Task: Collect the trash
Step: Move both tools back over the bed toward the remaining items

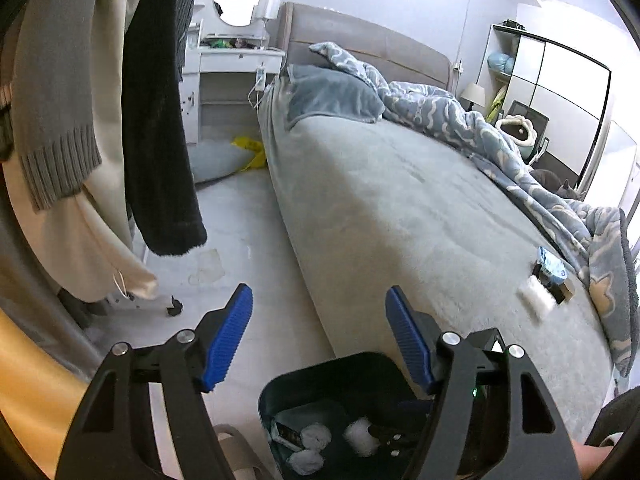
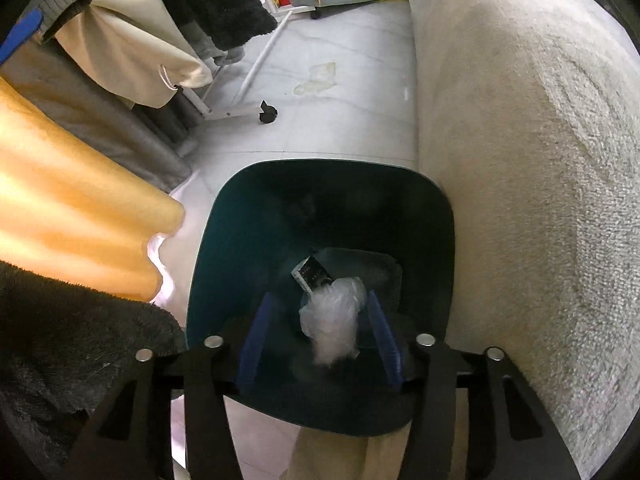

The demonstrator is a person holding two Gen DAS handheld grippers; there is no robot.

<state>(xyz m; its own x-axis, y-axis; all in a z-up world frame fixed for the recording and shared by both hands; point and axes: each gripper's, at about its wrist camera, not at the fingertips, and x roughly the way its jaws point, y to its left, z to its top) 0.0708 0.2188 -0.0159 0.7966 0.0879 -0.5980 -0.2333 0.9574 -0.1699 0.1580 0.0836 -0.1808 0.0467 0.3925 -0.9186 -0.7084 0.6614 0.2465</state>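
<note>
A dark teal trash bin point(image 1: 280, 388) stands on the floor beside the bed; it also shows in the right wrist view point(image 2: 224, 240). Inside it lie white crumpled wads point(image 1: 316, 436) and a small dark box point(image 2: 310, 272). My right gripper point(image 2: 320, 320) is open over the bin's mouth, and a crumpled clear plastic wad point(image 2: 332, 320) is between its fingers, blurred, not pinched. My left gripper point(image 1: 320, 320) is open and empty above the bin. On the bed point(image 1: 400, 208) lie a white wad point(image 1: 536, 298), a blue wrapper point(image 1: 554, 266) and a small dark box point(image 1: 562, 290).
A clothes rack with hanging coats point(image 1: 160, 128) and its wheeled base point(image 2: 266, 114) stands left of the bin. A rumpled blue duvet point(image 1: 460, 120) covers the bed's far side. A grey cushion and yellow bag point(image 1: 240, 152) lie on the floor by a white dressing table point(image 1: 236, 60).
</note>
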